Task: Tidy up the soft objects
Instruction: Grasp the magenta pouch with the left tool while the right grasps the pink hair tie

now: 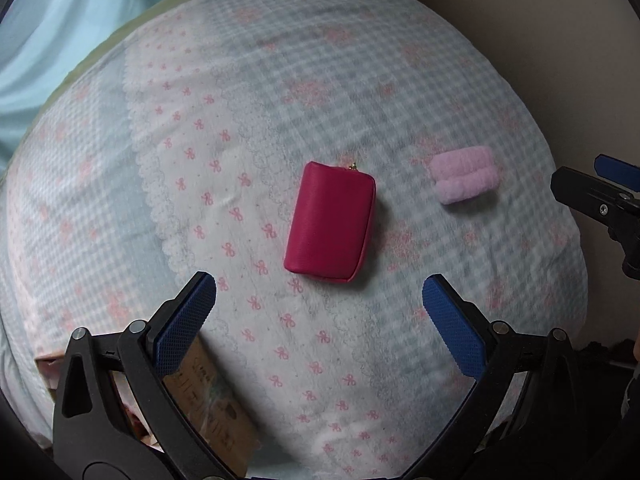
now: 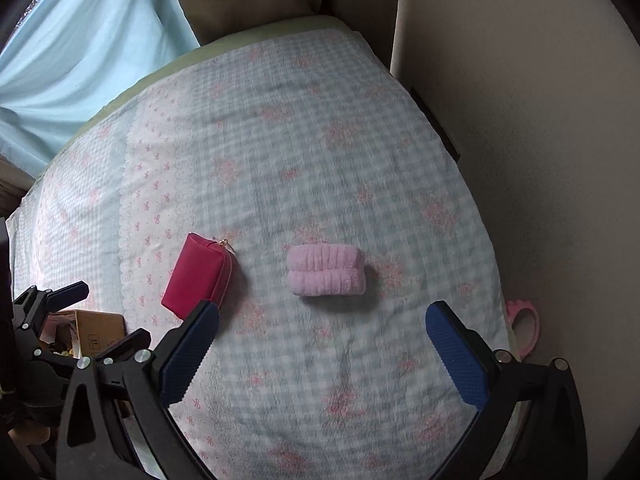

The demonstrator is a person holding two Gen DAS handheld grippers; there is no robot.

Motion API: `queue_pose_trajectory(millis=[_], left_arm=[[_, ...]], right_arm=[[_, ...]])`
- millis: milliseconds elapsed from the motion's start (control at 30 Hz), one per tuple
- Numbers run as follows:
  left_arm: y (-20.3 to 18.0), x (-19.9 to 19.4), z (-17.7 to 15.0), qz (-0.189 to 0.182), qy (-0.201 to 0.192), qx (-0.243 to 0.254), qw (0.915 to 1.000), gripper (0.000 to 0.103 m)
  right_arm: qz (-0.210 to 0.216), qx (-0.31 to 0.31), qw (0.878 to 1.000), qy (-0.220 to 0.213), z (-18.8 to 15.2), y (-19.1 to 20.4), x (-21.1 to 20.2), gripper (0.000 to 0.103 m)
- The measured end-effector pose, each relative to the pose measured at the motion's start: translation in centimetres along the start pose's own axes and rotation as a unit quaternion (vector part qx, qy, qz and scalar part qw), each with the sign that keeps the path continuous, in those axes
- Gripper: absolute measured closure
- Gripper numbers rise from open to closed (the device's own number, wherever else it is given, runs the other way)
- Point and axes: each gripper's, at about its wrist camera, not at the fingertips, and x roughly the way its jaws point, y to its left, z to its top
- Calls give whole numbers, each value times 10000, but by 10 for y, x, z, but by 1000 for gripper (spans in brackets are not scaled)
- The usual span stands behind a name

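**Both grippers open over bed, pouch and pink roll untouched**

Left wrist view: left gripper (image 1: 320, 312) hovers above the bed, fingers (image 1: 186, 322) spread wide, holding nothing. Magenta zip pouch (image 1: 331, 221) lies flat on the checked bedspread (image 1: 280, 100), just ahead of the gap between the fingers, small gold zip pull at its far end. Pink fluffy rolled cloth (image 1: 465, 174) sits to the right of the pouch, apart from it. Part of the right gripper shows at the right edge. Cardboard box (image 1: 212, 400) sits low left, partly behind the left finger. Light blue curtain (image 1: 60, 40) top left.

Right wrist view: right gripper (image 2: 322, 342) also over the bed, fingers (image 2: 456, 354) wide, empty. Pink cloth lies straight ahead between them, not touched. Pouch is off to the left, its near corner hidden behind the left finger. Pink ring-shaped object (image 2: 524, 326) at the bed's right edge by the beige wall (image 2: 520, 120). Left gripper visible low left, fingers apart.
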Motion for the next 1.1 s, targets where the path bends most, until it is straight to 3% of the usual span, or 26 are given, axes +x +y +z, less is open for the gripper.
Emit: queue_pose_trajectory(millis=[333,433,600,700,733,833,1000,1100], left_arm=[[-24,113,27,96,377,563,9977,3],[-29,135,29,115,518,683,9963,13],[-31,150,29,94,621,734,9953,15],[-28,152,29,3,600,667,9960,33],[-26,152,30,3,602,645,9961,36],[-18,155,34,10,655,604,9960,41],[-13,148,36,-70,612,576,9964,51],[-11,142,35,-94,568,542,9969,56]], right_arm=[[-132,-6,9982,584,20,0,105,4],[-185,-48,9966,798,19,2,126,11],[-242,-79,9954,925,19,4,139,18],[-287,-145,9945,999,19,7,145,35],[-317,-169,9945,987,19,8,145,35],[-242,1,9950,970,19,5,143,44],[-150,133,9955,928,32,2,136,67],[-153,89,9958,899,35,3,129,72]])
